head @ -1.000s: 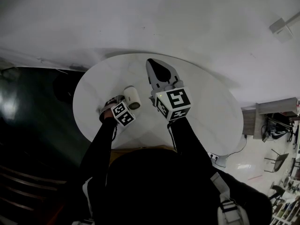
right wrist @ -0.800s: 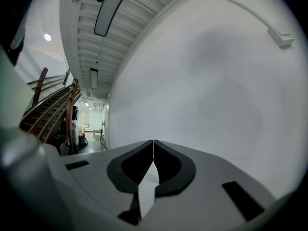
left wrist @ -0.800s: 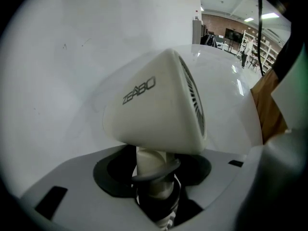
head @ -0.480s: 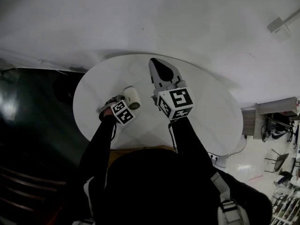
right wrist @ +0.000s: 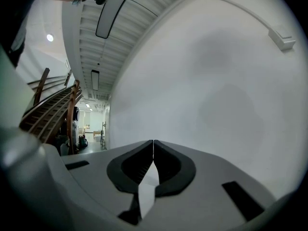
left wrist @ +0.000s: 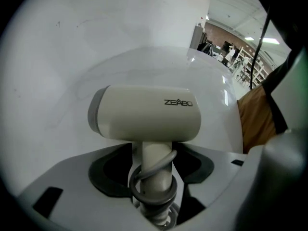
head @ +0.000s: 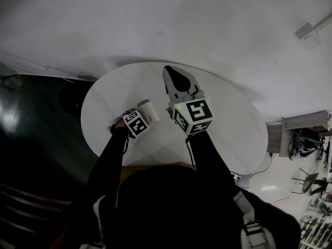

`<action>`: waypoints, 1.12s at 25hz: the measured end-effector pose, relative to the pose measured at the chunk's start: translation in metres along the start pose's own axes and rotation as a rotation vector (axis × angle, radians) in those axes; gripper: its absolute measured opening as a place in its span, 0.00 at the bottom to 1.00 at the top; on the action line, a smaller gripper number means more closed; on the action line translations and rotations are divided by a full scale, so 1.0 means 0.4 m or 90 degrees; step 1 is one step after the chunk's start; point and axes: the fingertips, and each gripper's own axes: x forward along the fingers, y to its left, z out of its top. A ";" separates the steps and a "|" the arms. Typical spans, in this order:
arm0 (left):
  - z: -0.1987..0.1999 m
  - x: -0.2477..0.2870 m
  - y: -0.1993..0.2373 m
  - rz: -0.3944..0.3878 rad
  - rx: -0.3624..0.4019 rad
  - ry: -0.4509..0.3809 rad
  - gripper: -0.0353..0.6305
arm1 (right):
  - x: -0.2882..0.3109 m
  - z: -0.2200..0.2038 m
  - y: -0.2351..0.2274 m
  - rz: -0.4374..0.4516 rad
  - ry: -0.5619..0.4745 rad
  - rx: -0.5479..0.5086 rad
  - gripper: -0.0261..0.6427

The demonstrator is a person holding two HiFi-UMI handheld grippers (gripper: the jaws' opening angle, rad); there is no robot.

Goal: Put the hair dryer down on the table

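Black sleeves (head: 108,162), left hand-held gripper (left wrist: 154,153), right hand-held gripper (head: 168,70) — grey, marker cubes (head: 193,116) (black-and-white)

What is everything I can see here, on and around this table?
Table: one, white, round, middle of the head view.
Wall: one, white, behind the table.
Hair dryer: one, cream, at the table's left side.
Cord: one, grey, wound round the dryer's handle.
Left gripper: one, pale grey, jaws just been opening, either side of the dryer's handle, not pressing it.
Right gripper: one, pale grey, over the table's middle, jaws shut, empty.
Sleeves: two, black, behind the grippers.
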 end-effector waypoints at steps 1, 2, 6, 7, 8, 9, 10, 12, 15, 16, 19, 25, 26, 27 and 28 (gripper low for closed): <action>-0.002 -0.001 0.000 0.000 -0.009 -0.005 0.47 | 0.001 0.000 0.002 0.001 -0.001 0.001 0.08; -0.003 -0.002 0.003 0.002 -0.015 -0.011 0.47 | 0.001 -0.001 0.004 0.002 -0.001 0.001 0.08; -0.001 -0.002 0.006 0.009 -0.020 -0.015 0.47 | 0.001 -0.005 0.007 0.006 0.001 0.003 0.08; -0.001 -0.003 0.007 0.011 -0.021 -0.015 0.47 | 0.001 -0.004 0.009 0.008 0.001 0.002 0.08; -0.001 -0.003 0.007 0.012 -0.022 -0.015 0.47 | 0.000 -0.003 0.011 0.008 0.000 0.001 0.08; -0.001 -0.004 0.007 0.013 -0.022 -0.015 0.47 | 0.000 -0.001 0.011 0.009 0.000 0.001 0.08; -0.001 -0.003 0.007 0.013 -0.023 -0.015 0.47 | -0.001 -0.001 0.011 0.008 0.000 0.000 0.08; -0.002 -0.003 0.008 0.015 -0.025 -0.016 0.47 | -0.002 0.000 0.009 0.007 -0.001 0.000 0.08; -0.003 -0.004 0.007 0.013 -0.028 -0.018 0.48 | -0.008 0.001 0.007 0.005 -0.001 0.001 0.08; -0.004 -0.005 0.007 0.012 -0.030 -0.018 0.48 | -0.009 0.001 0.008 0.004 -0.002 0.001 0.08; -0.006 -0.014 0.009 0.012 -0.039 -0.023 0.48 | -0.014 0.001 0.012 0.006 -0.003 0.001 0.08; -0.003 -0.046 0.015 0.025 -0.042 -0.036 0.48 | -0.019 0.006 0.021 0.015 -0.006 0.000 0.08; 0.001 -0.056 0.016 0.030 -0.041 -0.041 0.48 | -0.019 0.006 0.023 0.017 -0.006 0.000 0.08; 0.006 -0.065 0.019 0.036 -0.038 -0.046 0.49 | -0.020 0.005 0.025 0.018 -0.005 0.000 0.08; 0.011 -0.076 0.021 0.042 -0.034 -0.050 0.49 | -0.020 0.004 0.026 0.019 -0.004 -0.001 0.08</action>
